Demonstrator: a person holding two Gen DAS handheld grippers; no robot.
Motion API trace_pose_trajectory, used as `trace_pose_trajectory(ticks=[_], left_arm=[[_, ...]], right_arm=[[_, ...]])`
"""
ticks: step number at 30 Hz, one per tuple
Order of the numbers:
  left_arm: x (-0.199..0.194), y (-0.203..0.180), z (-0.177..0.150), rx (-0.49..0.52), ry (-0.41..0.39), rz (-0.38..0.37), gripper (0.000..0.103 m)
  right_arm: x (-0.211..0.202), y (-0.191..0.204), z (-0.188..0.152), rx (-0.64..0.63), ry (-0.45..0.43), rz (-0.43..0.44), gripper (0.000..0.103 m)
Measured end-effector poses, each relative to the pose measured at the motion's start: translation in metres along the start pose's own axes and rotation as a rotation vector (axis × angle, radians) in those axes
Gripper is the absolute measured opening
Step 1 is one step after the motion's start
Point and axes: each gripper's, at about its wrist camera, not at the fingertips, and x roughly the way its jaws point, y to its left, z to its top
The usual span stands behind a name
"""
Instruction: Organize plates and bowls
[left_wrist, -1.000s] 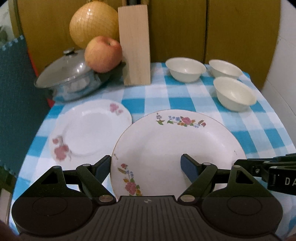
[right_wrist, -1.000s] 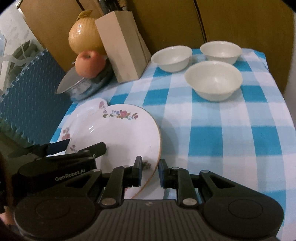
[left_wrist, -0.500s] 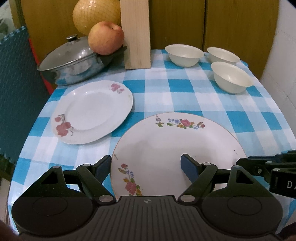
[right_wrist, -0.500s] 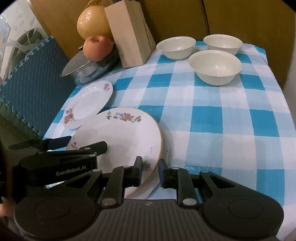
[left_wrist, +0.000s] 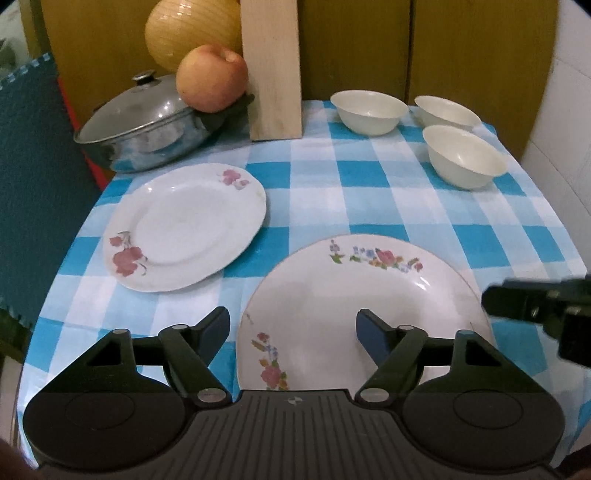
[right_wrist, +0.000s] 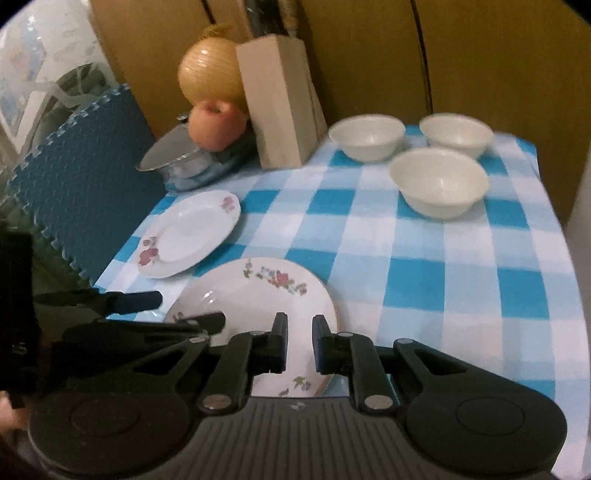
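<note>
- Your left gripper (left_wrist: 291, 325) had its jaws spread wide, though they had just drawn in a little. The near-left rim of the large floral plate (left_wrist: 354, 295) lay between them, and the pads were clear of it.
- Your right gripper (right_wrist: 300, 341) had its jaws drawn close together at the near-right rim of that same plate (right_wrist: 255, 295). Whether the pads pinched the rim, you could not tell from these views.
- The large plate sat at the near edge of the blue-checked tablecloth (left_wrist: 332, 199).
- The smaller rose plate (left_wrist: 184, 225) lay flat to the left and farther back, apart from the large one.
- Three cream bowls (left_wrist: 369, 110) stood separately in the far right corner, none stacked.
- At the far left you had a lidded steel pot (left_wrist: 147, 122) with an apple (left_wrist: 211, 77) resting on its handle, a wooden knife block (left_wrist: 273, 70) just beside it.
</note>
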Motion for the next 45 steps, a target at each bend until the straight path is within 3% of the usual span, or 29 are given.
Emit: trace_pose_trajectory(ticks=[10,25,45], left_arm=[[-0.003,0.004,0.007,-0.009,-0.023,0.021,0.087],[0.001,0.028,0.021,-0.017,-0.063,0.112,0.096],[0.026,0.063,0.041,-0.062,-0.071,0.206,0.097]], right_arm=[[0.012,0.006,0.005,0.005,0.014,-0.006,0.011],[0.039,0.034,0.037,-0.037,-0.010,0.006,0.013],[0.091,0.062,0.078,-0.083,-0.002,0.035,0.014]])
